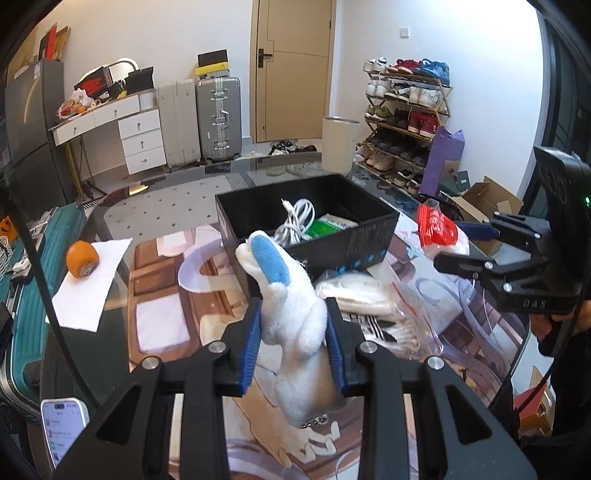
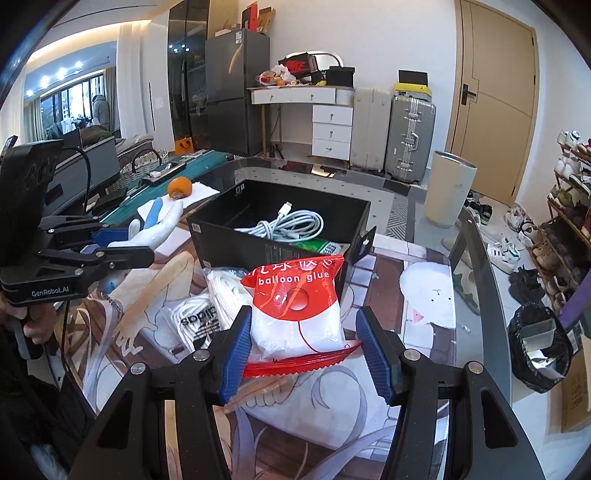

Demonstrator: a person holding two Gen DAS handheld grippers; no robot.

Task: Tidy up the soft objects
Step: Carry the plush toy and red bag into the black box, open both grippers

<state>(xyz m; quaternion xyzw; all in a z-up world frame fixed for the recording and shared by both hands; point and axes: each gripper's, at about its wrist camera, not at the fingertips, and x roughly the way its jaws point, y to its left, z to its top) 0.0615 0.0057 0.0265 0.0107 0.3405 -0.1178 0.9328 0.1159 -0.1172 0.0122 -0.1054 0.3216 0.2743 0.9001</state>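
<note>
Left claw [image 1: 293, 328] pinches the plush toy [image 1: 291, 314]. Only the right view shows the right claw [image 2: 304, 347] clamping the balloon glue bag [image 2: 295, 314].

One black box [image 2: 280, 236] – one cable bundle [image 2: 291, 225], one plush toy [image 1: 295, 314], one balloon-glue bag [image 2: 299, 310], one orange [image 1: 82, 258], two suitcases [image 1: 218, 118].

White walls [image 1: 177, 33] enclosing room; tan door [image 1: 291, 70] standing shut. Two suitcases [image 1: 218, 118] standing beside white drawer unit [image 1: 142, 140]. Shoe rack [image 1: 406, 122] lining right wall. Dark fridge [image 2: 236, 96] standing left; window [image 2: 70, 103] letting in daylight; tiled floor [image 1: 162, 210] showing.
</note>
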